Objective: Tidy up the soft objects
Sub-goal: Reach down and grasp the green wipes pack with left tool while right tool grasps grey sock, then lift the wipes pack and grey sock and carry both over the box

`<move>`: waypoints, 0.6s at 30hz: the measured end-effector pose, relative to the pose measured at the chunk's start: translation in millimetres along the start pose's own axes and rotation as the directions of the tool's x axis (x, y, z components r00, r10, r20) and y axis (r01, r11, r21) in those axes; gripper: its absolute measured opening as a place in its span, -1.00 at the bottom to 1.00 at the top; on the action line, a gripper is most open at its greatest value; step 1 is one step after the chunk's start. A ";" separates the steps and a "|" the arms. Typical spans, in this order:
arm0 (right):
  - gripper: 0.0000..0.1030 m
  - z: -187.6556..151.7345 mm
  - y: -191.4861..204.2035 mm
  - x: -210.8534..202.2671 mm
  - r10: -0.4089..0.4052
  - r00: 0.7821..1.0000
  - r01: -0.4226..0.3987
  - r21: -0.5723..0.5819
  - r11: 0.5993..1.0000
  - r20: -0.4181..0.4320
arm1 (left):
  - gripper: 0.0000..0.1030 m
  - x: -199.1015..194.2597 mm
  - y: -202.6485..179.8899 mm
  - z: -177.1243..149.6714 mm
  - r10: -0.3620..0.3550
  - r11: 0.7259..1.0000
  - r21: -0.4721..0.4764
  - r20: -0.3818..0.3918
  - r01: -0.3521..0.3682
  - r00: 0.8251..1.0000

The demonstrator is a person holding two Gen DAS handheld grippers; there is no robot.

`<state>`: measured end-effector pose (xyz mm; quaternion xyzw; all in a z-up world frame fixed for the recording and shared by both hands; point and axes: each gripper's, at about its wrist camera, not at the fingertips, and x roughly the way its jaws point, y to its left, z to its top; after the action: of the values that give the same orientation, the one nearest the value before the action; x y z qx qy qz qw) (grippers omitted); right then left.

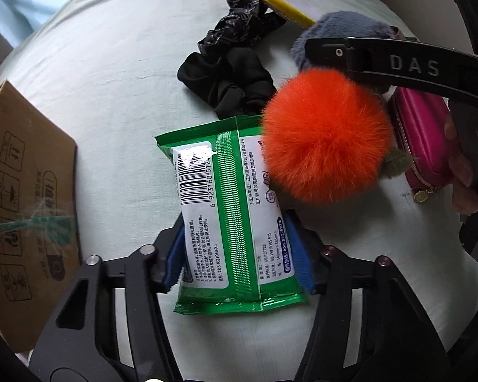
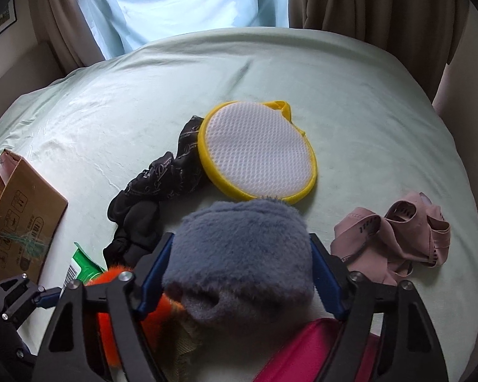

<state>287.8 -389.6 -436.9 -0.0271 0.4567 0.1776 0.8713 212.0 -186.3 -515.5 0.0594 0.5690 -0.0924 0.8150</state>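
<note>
The left gripper is clamping the wipes while the right gripper is squeezing the grey plush, both ready for lifting off the bed.

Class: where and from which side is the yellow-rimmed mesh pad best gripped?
Grip the yellow-rimmed mesh pad at its near right rim, coming from the bare sheet on the right. It lies flat, and the patterned black scrunchie crowds its left edge.

Left gripper and right gripper: jaws clamped, angled down.
</note>
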 end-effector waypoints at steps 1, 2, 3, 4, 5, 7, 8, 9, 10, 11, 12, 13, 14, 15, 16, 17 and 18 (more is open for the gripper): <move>0.25 -0.6 2.2 -0.5 -0.003 1.000 0.003 -0.005 1.000 0.003 | -0.09 -2.7 0.4 -0.6 0.001 1.000 0.003 -0.001 -0.001 1.000; 0.16 -0.7 3.4 -1.0 -0.003 1.000 0.003 -0.009 1.000 0.007 | -0.13 -2.9 0.9 -0.9 -0.001 1.000 0.002 -0.003 0.001 1.000; 0.11 -0.6 4.2 -1.6 -0.001 1.000 0.001 -0.009 1.000 0.009 | -0.17 -3.0 2.6 -1.1 -0.006 1.000 -0.003 -0.003 0.006 1.000; 0.02 -0.6 4.6 -2.1 -0.001 1.000 0.001 -0.008 1.000 0.011 | -0.21 -5.1 3.5 -2.5 -0.009 1.000 -0.005 -0.003 0.009 1.000; -0.04 -0.5 5.0 -2.4 0.000 1.000 0.000 -0.005 1.000 0.012 | -0.23 -5.8 4.8 -3.1 -0.013 1.000 -0.009 -0.002 0.013 1.000; -0.10 -0.6 5.7 -4.1 0.001 1.000 -0.001 0.001 1.000 0.015 | -0.26 -11.5 6.6 -3.1 -0.018 1.000 -0.010 -0.002 0.018 1.000; -0.14 -0.7 5.4 -5.1 0.002 1.000 -0.002 0.005 1.000 0.016 | -0.26 -12.1 5.5 -2.9 -0.018 1.000 -0.010 0.001 0.018 1.000; -0.16 -0.4 5.5 -5.9 0.003 1.000 -0.003 0.005 1.000 0.015 | -0.27 -13.6 5.2 -3.1 -0.018 1.000 -0.007 0.006 0.018 1.000; -0.19 -0.6 6.2 -7.1 0.002 1.000 -0.002 0.004 1.000 0.017 | -0.27 -15.7 3.9 -1.9 -0.017 1.000 -0.005 0.009 0.017 1.000; -0.22 -0.4 6.7 -8.6 0.001 1.000 -0.001 0.002 1.000 0.019 | -0.27 -25.9 2.0 1.2 -0.015 1.000 -0.003 0.011 0.015 1.000; -0.23 0.0 7.4 -9.8 -0.001 1.000 0.001 0.001 1.000 0.020 | -0.27 -28.1 2.0 1.7 -0.015 1.000 -0.003 0.015 0.015 1.000; -0.24 0.4 7.2 -11.6 -0.002 1.000 0.002 0.002 1.000 0.022 | -0.28 -30.6 3.0 3.1 -0.015 1.000 -0.004 0.017 0.015 1.000; -0.25 0.9 7.3 -13.9 -0.002 1.000 0.002 0.003 1.000 0.024 | -0.28 -33.4 3.5 3.6 -0.015 1.000 -0.006 0.018 0.015 1.000; -0.25 1.7 7.9 -16.3 -0.003 1.000 0.003 0.005 1.000 0.028 | -0.28 -37.2 4.3 1.5 -0.011 1.000 -0.007 0.021 0.011 1.000; -0.25 2.1 7.8 -19.1 -0.004 1.000 0.004 0.007 1.000 0.031 | -0.28 -41.5 5.6 -0.5 -0.009 1.000 -0.008 0.024 0.010 1.000; -0.26 2.5 7.8 -22.2 -0.005 0.999 0.005 0.010 1.000 0.035 | -0.28 -45.7 7.9 -0.1 -0.009 1.000 -0.011 0.028 0.010 1.000; -0.26 4.0 8.4 -26.0 -0.007 0.999 0.006 0.014 1.000 0.040 | -0.28 -50.9 9.1 -3.1 -0.008 1.000 -0.015 0.033 0.008 0.999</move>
<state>274.7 -388.3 -412.6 -0.0189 0.4402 0.1721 0.8811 194.0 -172.6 -468.9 0.0495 0.5565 -0.0925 0.8242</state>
